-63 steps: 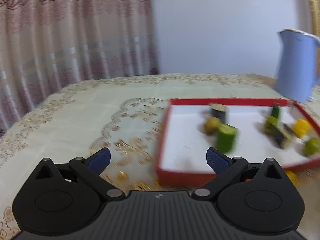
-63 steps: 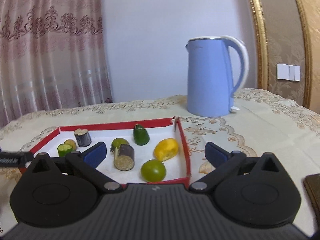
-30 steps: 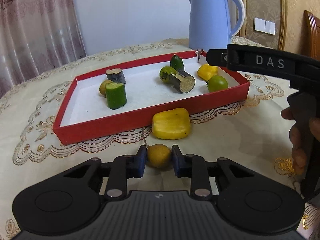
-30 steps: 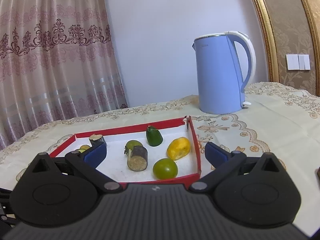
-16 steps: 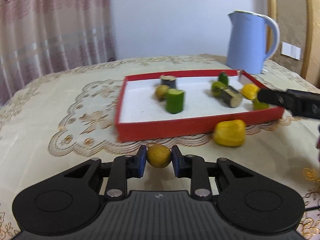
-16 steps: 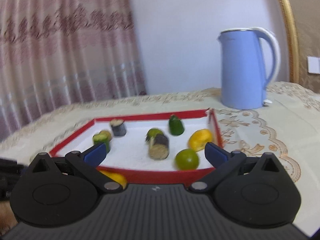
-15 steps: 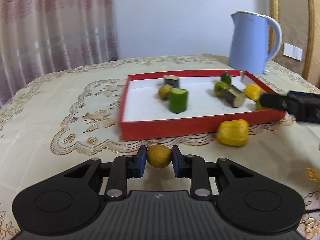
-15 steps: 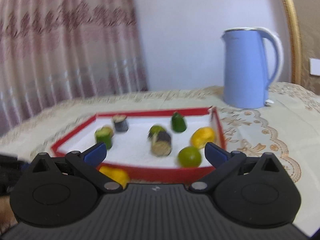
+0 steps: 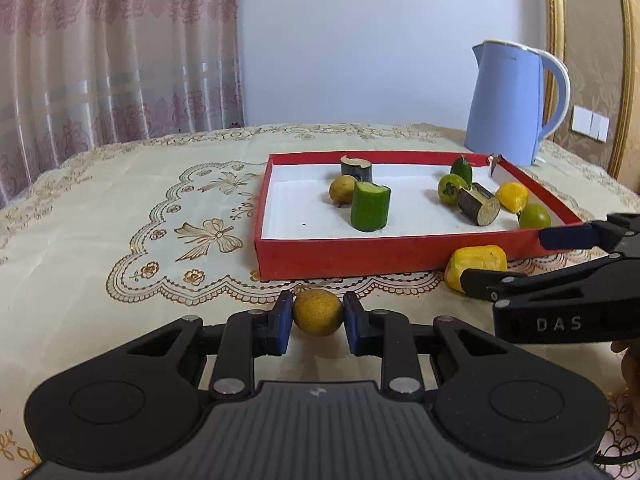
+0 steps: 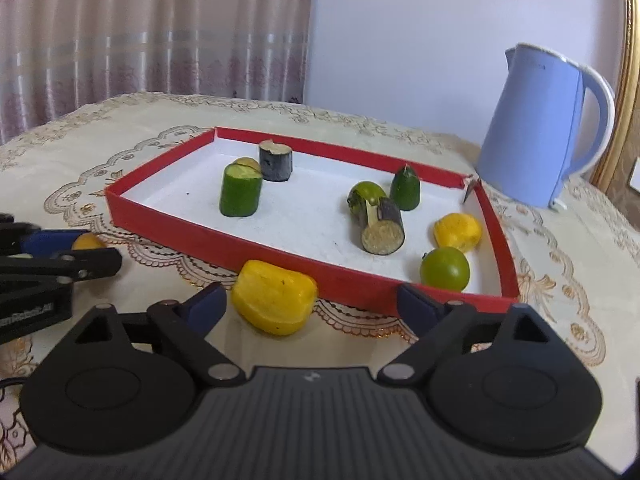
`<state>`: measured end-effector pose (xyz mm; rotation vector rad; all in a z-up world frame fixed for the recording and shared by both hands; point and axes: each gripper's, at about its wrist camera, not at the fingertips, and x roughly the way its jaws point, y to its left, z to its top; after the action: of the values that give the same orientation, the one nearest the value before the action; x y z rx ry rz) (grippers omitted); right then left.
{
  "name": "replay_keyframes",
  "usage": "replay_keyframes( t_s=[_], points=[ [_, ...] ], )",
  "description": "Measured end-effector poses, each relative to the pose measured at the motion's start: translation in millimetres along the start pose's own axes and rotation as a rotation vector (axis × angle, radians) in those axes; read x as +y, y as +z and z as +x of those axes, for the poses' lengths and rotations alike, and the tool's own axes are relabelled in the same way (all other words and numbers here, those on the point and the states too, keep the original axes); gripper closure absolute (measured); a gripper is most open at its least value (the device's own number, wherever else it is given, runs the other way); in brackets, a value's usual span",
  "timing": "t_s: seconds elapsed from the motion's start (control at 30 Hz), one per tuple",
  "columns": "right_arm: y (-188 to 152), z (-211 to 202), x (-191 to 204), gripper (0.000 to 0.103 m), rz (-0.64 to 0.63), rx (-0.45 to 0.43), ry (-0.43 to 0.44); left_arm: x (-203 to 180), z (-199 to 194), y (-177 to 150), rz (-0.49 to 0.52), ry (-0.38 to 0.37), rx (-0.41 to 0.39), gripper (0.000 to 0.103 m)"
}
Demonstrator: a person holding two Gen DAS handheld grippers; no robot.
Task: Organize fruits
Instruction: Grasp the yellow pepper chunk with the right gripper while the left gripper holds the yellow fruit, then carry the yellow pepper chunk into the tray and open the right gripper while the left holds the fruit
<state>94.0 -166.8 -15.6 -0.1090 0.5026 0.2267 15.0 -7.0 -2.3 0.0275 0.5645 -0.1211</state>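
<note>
Bare tablecloth left of red tray; kettle behind.

Tabletop covered by cream cloth with gold embroidered scallops. Directly on it: red tray at centre; blue kettle beyond the tray at 2 o'clock; yellow fruit piece on the cloth, touching the tray's near wall at 6 o'clock.

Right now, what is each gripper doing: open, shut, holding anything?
Left gripper: shut on the small yellow-brown fruit.
Right gripper: open, jaws just closing a little, yellow fruit piece between them, not gripped.
</note>
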Motion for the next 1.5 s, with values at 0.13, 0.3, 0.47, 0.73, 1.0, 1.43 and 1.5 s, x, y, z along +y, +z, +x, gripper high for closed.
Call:
replay_keyframes(
  t_s=[0.13, 0.3, 0.47, 0.73, 1.0, 1.43, 1.5],
  points=[
    [0, 5, 3, 0.009, -0.013, 0.010, -0.021, 1, 0, -1, -0.012, 0.001, 0.000, 0.077],
    [-1, 5, 13, 0.016, -0.055, 0.026, -0.057, 1, -1, -1, -0.013, 0.003, 0.003, 0.077],
    [2, 14, 23, 0.031, -0.036, 0.074, -0.063, 1, 0, -1, -0.007, 0.000, 0.003, 0.077],
    [5, 19, 33, 0.038, -0.009, 0.072, -0.109, 2, 0, -1, -0.013, -0.009, 0.002, 0.077],
    [-1, 6, 11, 0.055, 0.006, 0.076, 0.029, 5, 1, -1, -0.029, -0.014, 0.007, 0.077],
    [-16, -3, -16, 0.055, 0.014, 0.067, 0.125, 3, 3, -2, -0.019, -0.008, 0.015, 0.077],
    [-16, -3, -17, 0.055, 0.018, 0.066, 0.126, 2, 4, -2, -0.014, -0.005, 0.023, 0.077]
  ],
)
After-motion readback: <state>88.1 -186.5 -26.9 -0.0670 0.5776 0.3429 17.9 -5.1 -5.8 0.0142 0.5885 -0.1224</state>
